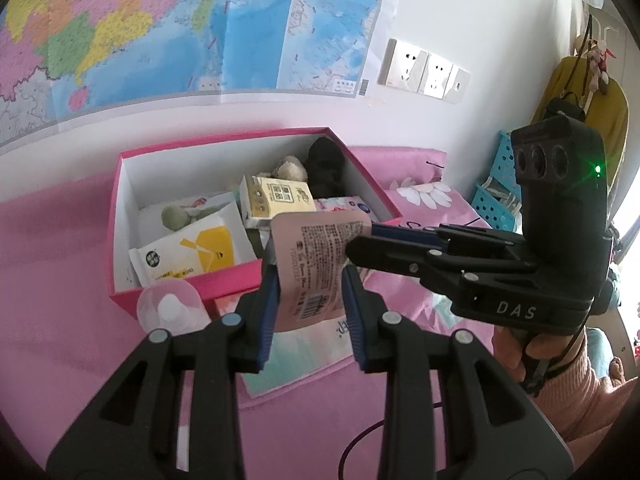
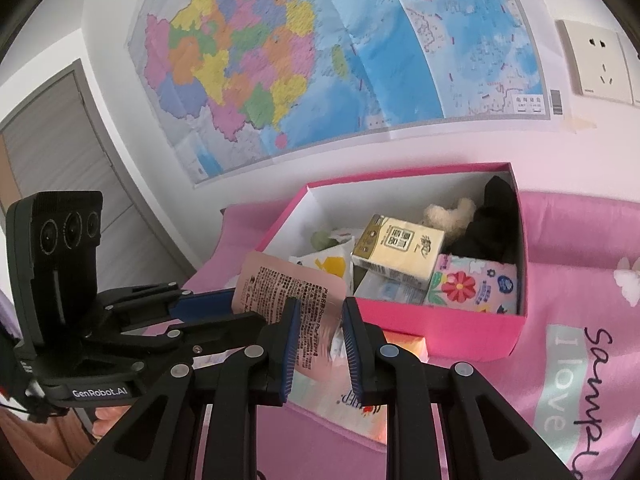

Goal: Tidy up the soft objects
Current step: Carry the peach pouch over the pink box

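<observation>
A flat pink pouch with black print and a barcode (image 1: 316, 268) is held in the air in front of the pink box (image 1: 176, 292). My left gripper (image 1: 310, 292) is shut on the pouch's lower part. My right gripper (image 2: 318, 336) comes in from the side and is shut on the pouch's edge (image 2: 288, 284); it shows in the left wrist view (image 1: 360, 244). The box (image 2: 440, 324) holds a yellow tissue pack (image 2: 400, 252), a floral pack (image 2: 472, 284), a white-and-yellow wipes pack (image 1: 192, 252), a beige plush (image 2: 452, 212) and a black soft item (image 2: 492, 224).
The box sits on a pink bedspread (image 2: 580, 360) against a white wall with a map (image 2: 320, 60) and sockets (image 1: 424, 72). A clear-capped bottle (image 1: 172, 308) lies before the box. A blue basket (image 1: 496, 184) stands at the right. A cable (image 1: 360, 440) lies on the bed.
</observation>
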The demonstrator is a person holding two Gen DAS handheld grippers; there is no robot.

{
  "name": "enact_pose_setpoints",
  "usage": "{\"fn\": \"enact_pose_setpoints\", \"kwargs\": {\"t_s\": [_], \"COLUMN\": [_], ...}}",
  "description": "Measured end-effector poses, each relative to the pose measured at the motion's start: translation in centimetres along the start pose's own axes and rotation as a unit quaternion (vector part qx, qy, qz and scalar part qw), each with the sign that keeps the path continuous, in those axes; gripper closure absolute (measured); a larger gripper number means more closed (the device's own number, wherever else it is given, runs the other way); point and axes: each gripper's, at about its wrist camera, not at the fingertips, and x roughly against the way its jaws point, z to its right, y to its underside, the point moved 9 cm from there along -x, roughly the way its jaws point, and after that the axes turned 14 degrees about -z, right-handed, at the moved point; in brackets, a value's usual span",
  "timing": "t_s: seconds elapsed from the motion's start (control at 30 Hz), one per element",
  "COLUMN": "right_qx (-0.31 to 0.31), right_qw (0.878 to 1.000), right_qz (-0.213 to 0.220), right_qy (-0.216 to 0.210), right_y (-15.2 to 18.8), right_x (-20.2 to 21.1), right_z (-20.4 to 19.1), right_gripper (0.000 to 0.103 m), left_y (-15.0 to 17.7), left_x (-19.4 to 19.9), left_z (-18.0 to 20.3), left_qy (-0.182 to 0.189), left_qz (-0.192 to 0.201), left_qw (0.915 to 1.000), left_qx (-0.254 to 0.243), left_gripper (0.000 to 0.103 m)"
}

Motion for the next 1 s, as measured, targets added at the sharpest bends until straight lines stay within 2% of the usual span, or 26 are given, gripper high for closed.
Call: {"fn": "enact_pose_setpoints", "kwargs": {"t_s": [0.43, 1.0], "right_qx": [0.003, 0.005], "right_qw": [1.000, 1.000], "right_qz": [0.011, 0.011], "right_qy": [0.006, 0.009], "right_y": [-2.4, -4.1], "right_x": [-0.4, -1.1], "right_z": [0.6, 1.0], "right_gripper": [0.082, 0.082], "left_y": [-2.2, -3.4], "left_x": [-0.3, -0.8], "left_z": [-1.0, -2.1], "left_qy": [-0.011, -0.018], "left_qz": [0.007, 0.012], "left_qw": [0.9999, 0.9997], "left_qx": [-0.001, 0.007], "left_gripper": [0.069, 0.070]}}
